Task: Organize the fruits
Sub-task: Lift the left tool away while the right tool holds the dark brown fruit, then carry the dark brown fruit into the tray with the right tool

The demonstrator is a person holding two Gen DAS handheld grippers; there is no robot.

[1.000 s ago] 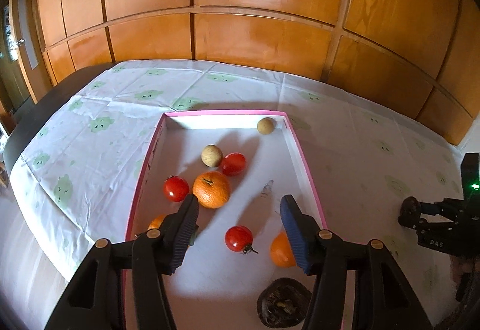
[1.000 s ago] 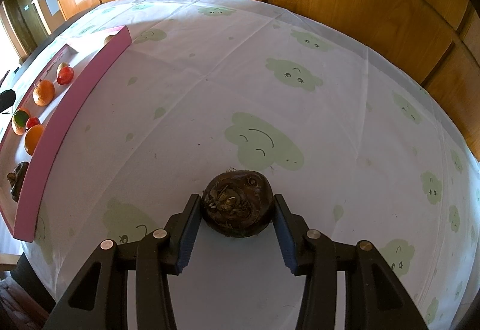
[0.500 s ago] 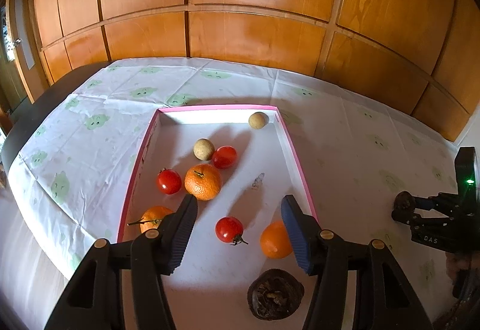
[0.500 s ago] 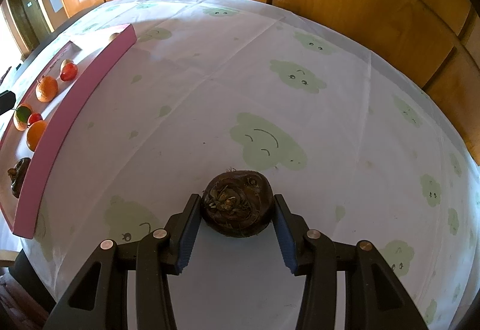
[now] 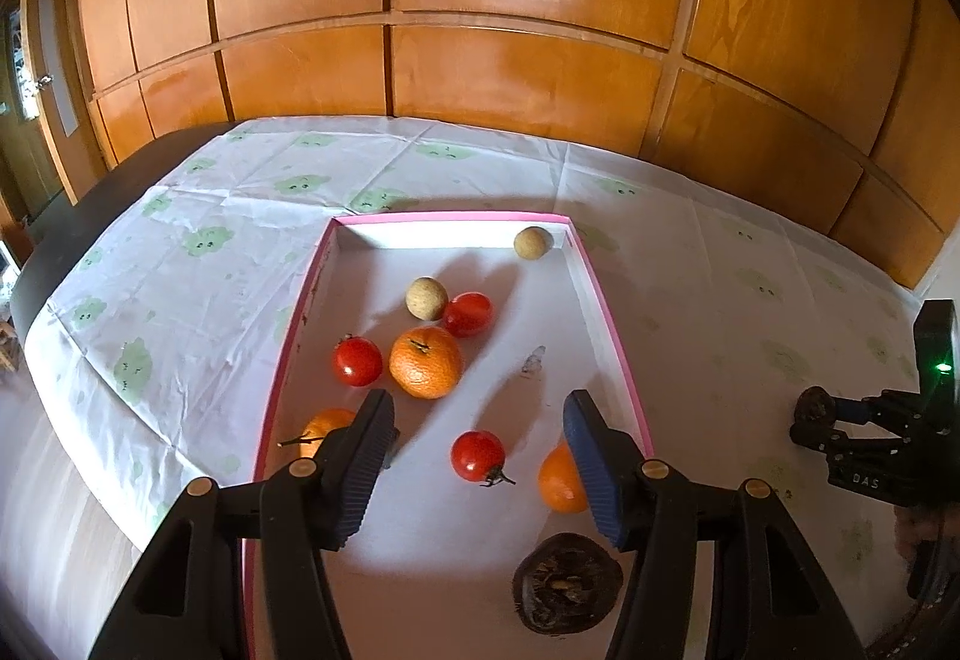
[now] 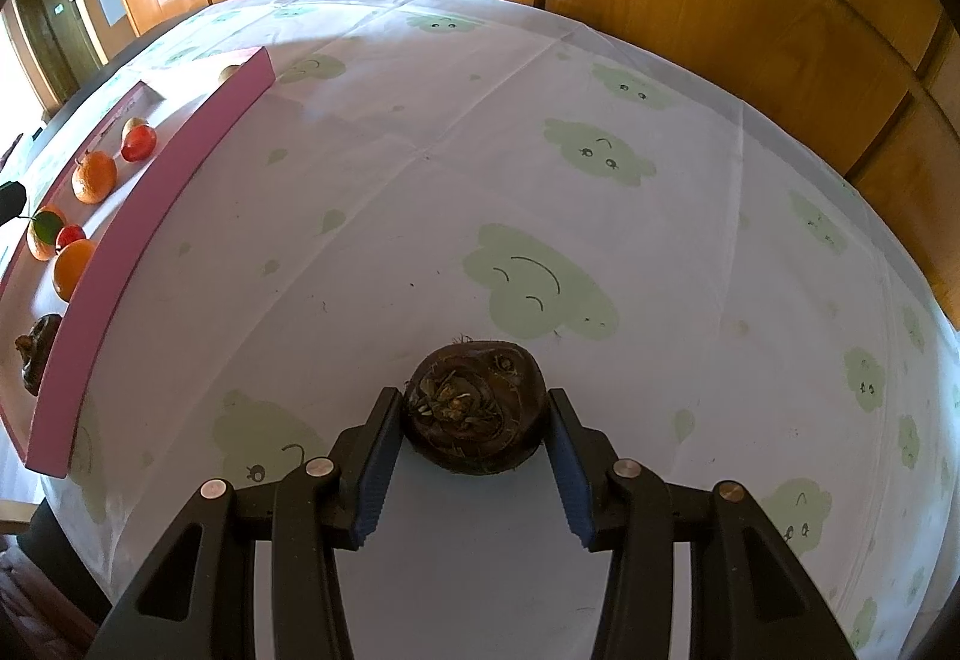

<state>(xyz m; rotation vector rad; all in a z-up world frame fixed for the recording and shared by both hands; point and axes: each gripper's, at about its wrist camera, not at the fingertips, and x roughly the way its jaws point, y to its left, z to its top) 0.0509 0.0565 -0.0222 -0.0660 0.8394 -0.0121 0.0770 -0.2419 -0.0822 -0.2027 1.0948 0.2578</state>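
Left claw: the left claw (image 5: pixel 477 429) is held open above the shallow pink-rimmed white tray (image 5: pixel 606 324); nothing is gripped.
Right claw: the right claw (image 6: pixel 474 423) is closed on a dark brown, rough, round fruit (image 6: pixel 477 411) over the white tabletop cloth with green cloud faces (image 6: pixel 540 180), well apart from the tray.
Tomatoes: three red ones are counted in the tray, one (image 5: pixel 478 456) between the left claw's fingers in view.
Oranges: three are counted, the largest (image 5: pixel 426 362) near the middle.
Beige round fruits: two are counted, one (image 5: pixel 533 243) in the far corner.
Dark fruits: one more (image 5: pixel 567 582) lies at the tray's near end.
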